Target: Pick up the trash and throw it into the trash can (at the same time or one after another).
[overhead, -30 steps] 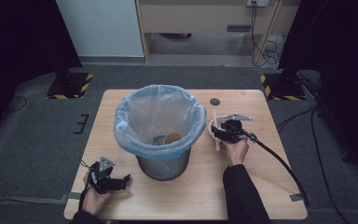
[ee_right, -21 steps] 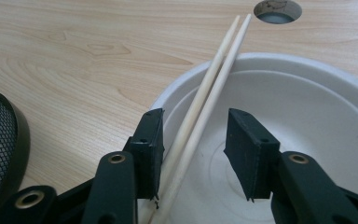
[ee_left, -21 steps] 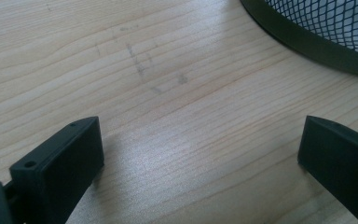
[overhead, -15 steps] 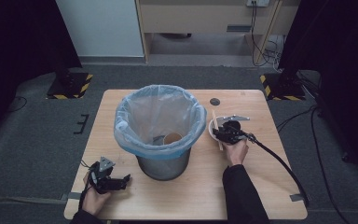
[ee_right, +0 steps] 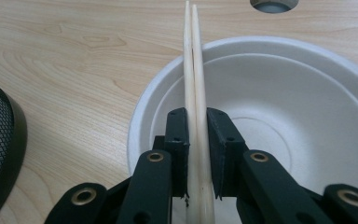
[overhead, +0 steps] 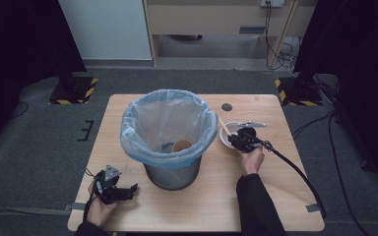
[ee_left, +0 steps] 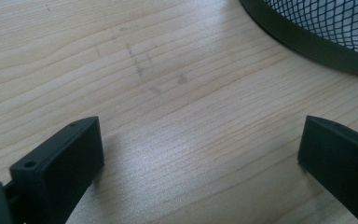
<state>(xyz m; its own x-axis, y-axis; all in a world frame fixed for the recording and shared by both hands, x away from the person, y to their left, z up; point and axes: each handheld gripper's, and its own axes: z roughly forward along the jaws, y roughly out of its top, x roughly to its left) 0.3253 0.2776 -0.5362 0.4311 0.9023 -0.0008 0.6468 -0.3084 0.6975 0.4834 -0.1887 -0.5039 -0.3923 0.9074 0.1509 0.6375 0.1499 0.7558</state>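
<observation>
a pair of pale wooden chopsticks (ee_right: 193,74) is lying pressed side by side, slim and straight, the two sticks touching along their length. they are resting across the near-left rim of the round white paper bowl (ee_right: 307,93), their far tips reaching out past the rim over the light wooden table (ee_right: 74,56). the right gripper (ee_right: 196,154) is clamping them: its two black jaws have just been closing, and the pads are now pressing on the sticks from both sides, above the inside of the bowl.

in the high view the white bowl (overhead: 229,140) is sitting just to the right of the black wire-mesh waste bin lined with a pale blue plastic bag (overhead: 170,132), and the chopsticks (overhead: 223,126) are slanting up from the bowl toward the bin's bag. the right gripper (overhead: 241,140) is sitting over the bowl. a brown paper cup (overhead: 182,145) is lying inside the bin. a small dark round grommet hole (overhead: 227,106) is showing in the table beyond the bowl, well apart from the bin.

the left gripper (overhead: 123,191) is resting on the table in front and to the left of the bin, its jaws standing wide apart with bare wood between them; the bin's mesh base (ee_left: 326,28) is showing near it in the left gripper view.

counted: two chopsticks, one bowl, one bin, one cup, two grippers.
</observation>
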